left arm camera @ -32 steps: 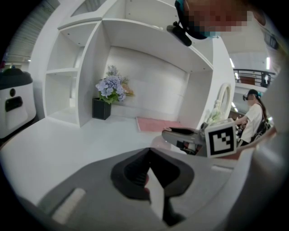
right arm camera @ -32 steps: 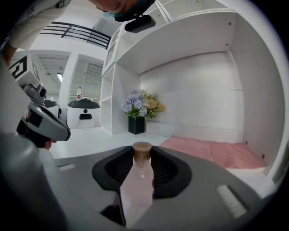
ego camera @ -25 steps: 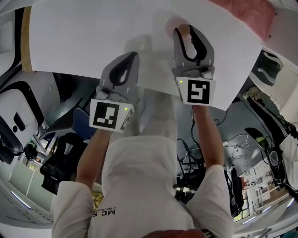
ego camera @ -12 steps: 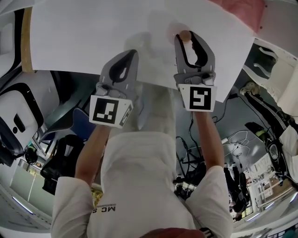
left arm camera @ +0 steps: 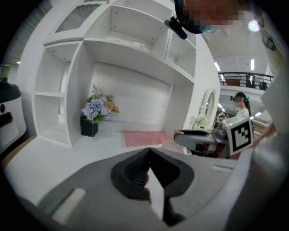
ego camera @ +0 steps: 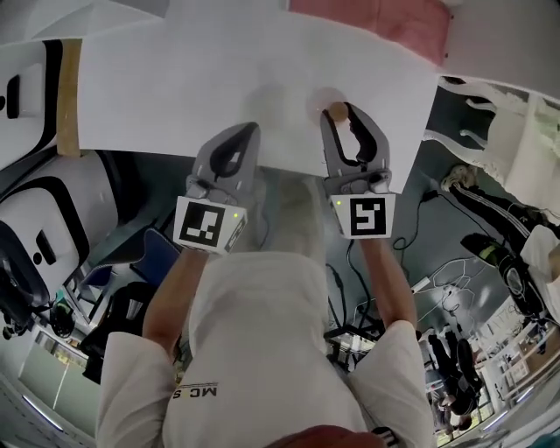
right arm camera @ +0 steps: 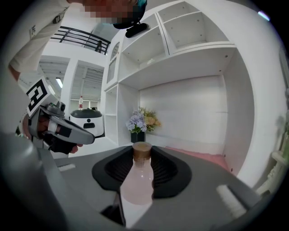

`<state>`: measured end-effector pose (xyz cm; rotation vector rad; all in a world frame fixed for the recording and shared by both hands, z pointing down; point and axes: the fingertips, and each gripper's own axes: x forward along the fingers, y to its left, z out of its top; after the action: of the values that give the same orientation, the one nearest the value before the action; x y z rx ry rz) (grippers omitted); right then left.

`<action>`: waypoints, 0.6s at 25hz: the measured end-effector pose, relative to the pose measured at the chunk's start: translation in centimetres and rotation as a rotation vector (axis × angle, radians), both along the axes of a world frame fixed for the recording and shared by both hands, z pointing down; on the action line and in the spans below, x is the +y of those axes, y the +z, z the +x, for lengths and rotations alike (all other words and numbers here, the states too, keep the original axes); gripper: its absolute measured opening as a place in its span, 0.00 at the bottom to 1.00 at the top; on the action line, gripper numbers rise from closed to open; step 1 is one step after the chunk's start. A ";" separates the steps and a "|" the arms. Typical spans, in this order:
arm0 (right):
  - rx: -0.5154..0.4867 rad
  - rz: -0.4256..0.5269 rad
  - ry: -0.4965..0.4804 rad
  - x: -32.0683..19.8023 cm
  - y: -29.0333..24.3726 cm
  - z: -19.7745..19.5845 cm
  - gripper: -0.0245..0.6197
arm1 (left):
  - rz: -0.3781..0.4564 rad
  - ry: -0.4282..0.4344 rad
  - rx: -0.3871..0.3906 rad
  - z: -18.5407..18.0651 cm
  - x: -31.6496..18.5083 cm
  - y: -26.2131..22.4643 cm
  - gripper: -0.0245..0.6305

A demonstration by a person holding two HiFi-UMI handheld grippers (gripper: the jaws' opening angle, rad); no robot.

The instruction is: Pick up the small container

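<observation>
Plainly, the right gripper [right arm camera: 142, 152] has its fingers clamped on the container [right arm camera: 137, 182], a small pale pink bottle with a brown cap. The cap sits at the fingertips and the body runs back between the ribbed pads toward the camera. From the head view the container [ego camera: 336, 111] shows only as its cap, poking out between the right gripper's [ego camera: 339, 115] fingers above the white worktop [ego camera: 175, 87], close to the near edge (whether it hangs clear of the surface cannot be told from that view). The left gripper [ego camera: 251, 131] is held beside it, well apart and a little nearer the person, also over the worktop's near edge. In its own view the left gripper [left arm camera: 149, 151] has its fingers together at the tips, with nothing between them. Farther back on the worktop lies a pink mat [ego camera: 376, 24], and against the rear wall of the white shelf unit [left arm camera: 135, 49] stands a bunch of pale blue flowers [left arm camera: 96, 108] in a black pot [left arm camera: 89, 127].
</observation>
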<state>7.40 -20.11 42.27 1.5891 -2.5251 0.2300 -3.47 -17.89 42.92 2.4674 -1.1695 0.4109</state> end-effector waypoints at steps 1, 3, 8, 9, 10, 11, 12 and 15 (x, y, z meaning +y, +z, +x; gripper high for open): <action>-0.004 -0.002 0.001 0.5 -0.8 0.2 0.23 | 0.006 0.011 -0.002 0.1 0.4 -0.9 0.04; -0.005 -0.010 -0.001 1.6 -2.3 0.6 0.23 | 0.018 0.021 -0.008 0.2 0.9 -2.8 0.04; 0.000 -0.006 -0.008 3.5 -5.8 1.1 0.23 | 0.044 0.026 -0.003 0.5 1.9 -6.1 0.04; -0.001 -0.008 -0.007 4.0 -6.4 1.2 0.23 | 0.048 0.027 -0.003 0.6 2.1 -6.6 0.04; -0.002 -0.006 -0.007 4.4 -7.1 1.3 0.23 | 0.052 0.027 -0.003 0.6 2.3 -7.0 0.04; -0.001 -0.002 -0.007 4.8 -7.8 1.3 0.23 | 0.056 0.025 -0.003 0.5 2.5 -7.5 0.04; 0.000 0.003 -0.007 5.2 -8.5 1.3 0.23 | 0.059 0.021 -0.001 0.3 2.6 -8.1 0.04; 0.010 0.011 -0.010 6.6 -10.5 1.2 0.23 | 0.073 0.022 0.005 -0.3 3.1 -9.8 0.04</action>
<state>8.63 -13.46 31.81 1.5771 -2.5309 0.2075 -3.80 -14.82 33.08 2.5439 -1.1765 0.3743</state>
